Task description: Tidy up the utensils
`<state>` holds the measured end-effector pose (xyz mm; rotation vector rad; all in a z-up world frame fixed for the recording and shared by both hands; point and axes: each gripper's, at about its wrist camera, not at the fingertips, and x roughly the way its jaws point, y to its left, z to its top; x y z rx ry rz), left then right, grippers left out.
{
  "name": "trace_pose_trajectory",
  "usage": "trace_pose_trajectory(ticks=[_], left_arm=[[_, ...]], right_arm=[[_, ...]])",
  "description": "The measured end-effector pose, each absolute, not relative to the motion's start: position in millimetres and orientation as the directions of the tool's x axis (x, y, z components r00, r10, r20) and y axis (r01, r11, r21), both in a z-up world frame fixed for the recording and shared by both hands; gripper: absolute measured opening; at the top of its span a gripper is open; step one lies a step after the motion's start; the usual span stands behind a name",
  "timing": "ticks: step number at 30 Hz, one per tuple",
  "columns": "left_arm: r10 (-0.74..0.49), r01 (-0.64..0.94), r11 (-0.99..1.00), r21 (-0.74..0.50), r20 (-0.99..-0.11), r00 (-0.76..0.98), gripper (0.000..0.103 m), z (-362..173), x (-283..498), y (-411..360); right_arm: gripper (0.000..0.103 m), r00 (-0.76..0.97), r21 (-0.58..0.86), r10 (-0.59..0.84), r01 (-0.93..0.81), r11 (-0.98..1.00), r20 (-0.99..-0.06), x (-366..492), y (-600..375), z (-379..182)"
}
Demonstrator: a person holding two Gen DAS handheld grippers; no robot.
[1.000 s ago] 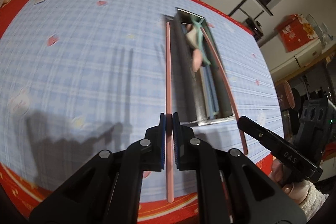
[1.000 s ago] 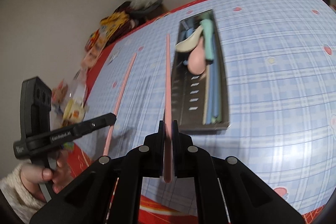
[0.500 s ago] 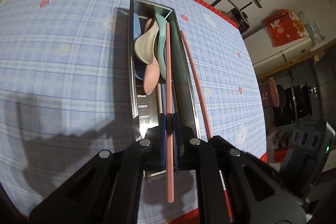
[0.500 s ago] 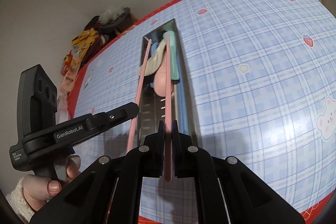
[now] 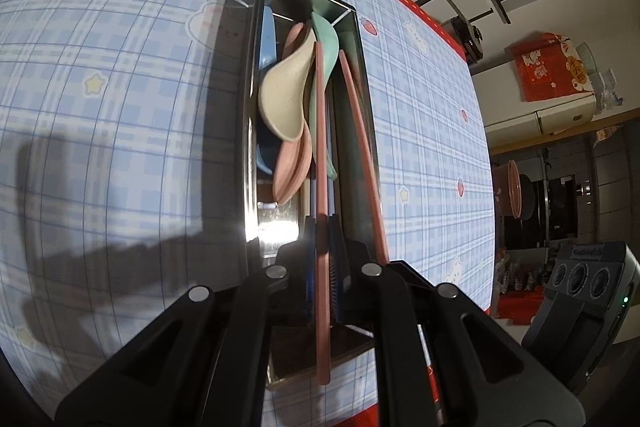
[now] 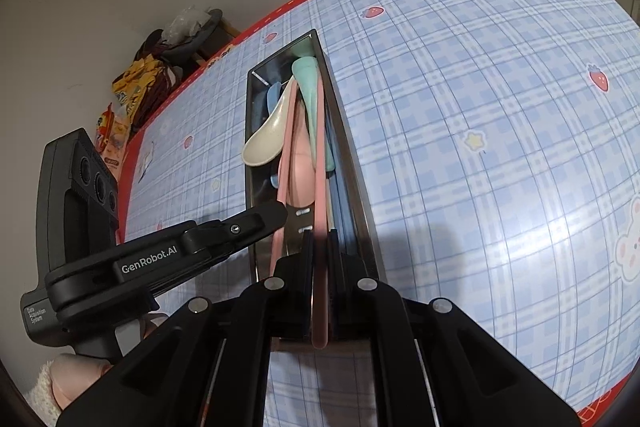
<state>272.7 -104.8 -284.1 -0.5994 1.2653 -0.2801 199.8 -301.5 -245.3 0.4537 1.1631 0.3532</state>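
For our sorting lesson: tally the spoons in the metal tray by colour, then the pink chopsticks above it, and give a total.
Cream spoon: 1
Pink spoon: 1
Mint green spoon: 1
Blue spoon: 1
Pink chopsticks: 2
Total: 6

Spoons [image 5: 286,99] crowd the tray's [image 5: 251,131] left compartment. The narrow right compartment holds only a chopstick [image 5: 362,151]. Both tongs [image 5: 322,227] [image 6: 318,239] hang over the tray's near end; the tabletop [image 6: 480,131] beside it lies bare.
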Motion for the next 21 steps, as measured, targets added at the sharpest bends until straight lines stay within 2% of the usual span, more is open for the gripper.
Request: trace_pose_trajectory(ticks=[5, 12, 14, 17, 19, 20, 21], left_arm=[[-0.516, -0.127, 0.815, -0.565, -0.808, 0.285, 0.009, -288.3, 283.1, -103.2], [-0.502, -0.109, 0.825, -0.555, -0.808, 0.309, 0.029, -276.7, 280.7, -93.4], [-0.490, -0.093, 0.834, -0.544, -0.807, 0.329, 0.035, -267.0, 277.1, -89.4], [-0.454, -0.067, 0.858, -0.509, -0.813, 0.364, 0.044, -250.0, 270.2, -82.5], [-0.424, -0.051, 0.877, -0.479, -0.818, 0.388, 0.052, -237.8, 265.3, -76.8], [-0.407, -0.042, 0.887, -0.461, -0.820, 0.403, 0.057, -230.3, 262.1, -73.5], [-0.390, -0.032, 0.896, -0.443, -0.820, 0.418, 0.062, -222.5, 258.2, -70.3]], right_arm=[[0.007, 0.350, 0.493, 0.471, -0.028, 0.869, -0.810, 208.5, -296.9, -246.9], [0.009, 0.346, 0.462, 0.448, -0.047, 0.886, -0.824, 208.7, -296.5, -241.3], [0.016, 0.353, 0.449, 0.439, -0.056, 0.892, -0.826, 206.3, -298.1, -236.6], [0.036, 0.376, 0.411, 0.408, -0.076, 0.908, -0.832, 201.8, -301.5, -225.2], [0.055, 0.393, 0.385, 0.388, -0.091, 0.919, -0.833, 199.0, -303.8, -216.8], [0.060, 0.407, 0.366, 0.375, -0.102, 0.925, -0.833, 196.8, -305.1, -210.2], [0.071, 0.419, 0.350, 0.362, -0.109, 0.931, -0.833, 195.2, -306.2, -204.8]])
